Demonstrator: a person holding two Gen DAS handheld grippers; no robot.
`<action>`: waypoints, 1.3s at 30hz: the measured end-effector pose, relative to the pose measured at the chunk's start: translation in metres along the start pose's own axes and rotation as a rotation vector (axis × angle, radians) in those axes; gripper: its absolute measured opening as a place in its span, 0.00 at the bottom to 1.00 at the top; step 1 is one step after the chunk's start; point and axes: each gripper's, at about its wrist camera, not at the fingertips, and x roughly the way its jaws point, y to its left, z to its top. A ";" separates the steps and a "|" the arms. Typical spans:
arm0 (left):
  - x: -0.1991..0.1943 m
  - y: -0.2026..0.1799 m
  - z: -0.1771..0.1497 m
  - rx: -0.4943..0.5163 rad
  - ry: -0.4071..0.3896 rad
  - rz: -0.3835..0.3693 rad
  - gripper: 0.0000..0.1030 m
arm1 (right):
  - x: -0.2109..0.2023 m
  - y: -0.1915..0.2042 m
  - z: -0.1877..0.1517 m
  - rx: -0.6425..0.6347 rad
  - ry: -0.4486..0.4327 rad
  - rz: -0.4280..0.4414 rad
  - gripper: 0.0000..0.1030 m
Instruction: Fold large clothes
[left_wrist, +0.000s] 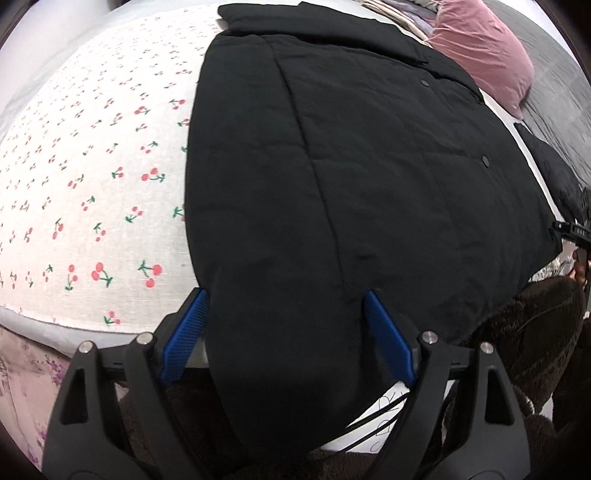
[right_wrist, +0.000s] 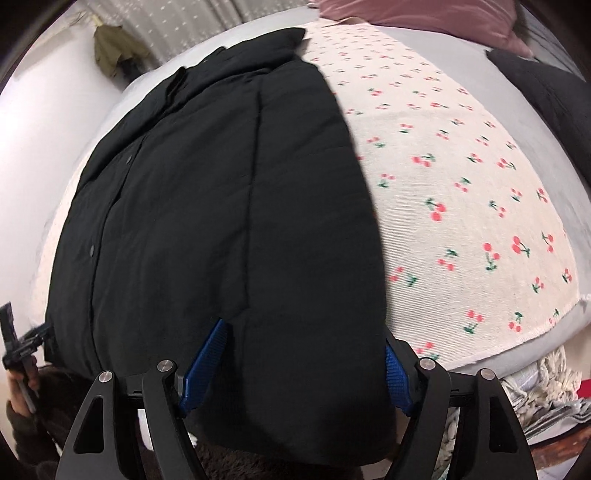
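The black quilted padded coat (left_wrist: 369, 177) lies flat on the white cherry-print cloth (left_wrist: 92, 177), snap buttons up, collar at the far end and hem hanging over the near edge of the bed. The left gripper (left_wrist: 284, 332) points steeply down over the coat's near left hem, its blue-padded jaws wide apart astride the fabric, gripping nothing. The right gripper (right_wrist: 306, 365) takes the same pose at the near right hem, jaws equally spread, astride the hem, unclamped.
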 end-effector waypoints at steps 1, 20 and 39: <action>-0.001 -0.002 -0.001 0.003 -0.005 -0.007 0.80 | -0.001 0.002 -0.001 0.001 0.003 0.012 0.68; -0.083 -0.044 0.011 0.019 -0.301 0.060 0.11 | -0.083 0.062 -0.013 -0.067 -0.303 0.300 0.13; -0.248 -0.018 0.032 -0.020 -0.714 0.032 0.06 | -0.239 0.106 -0.005 -0.140 -0.650 0.411 0.12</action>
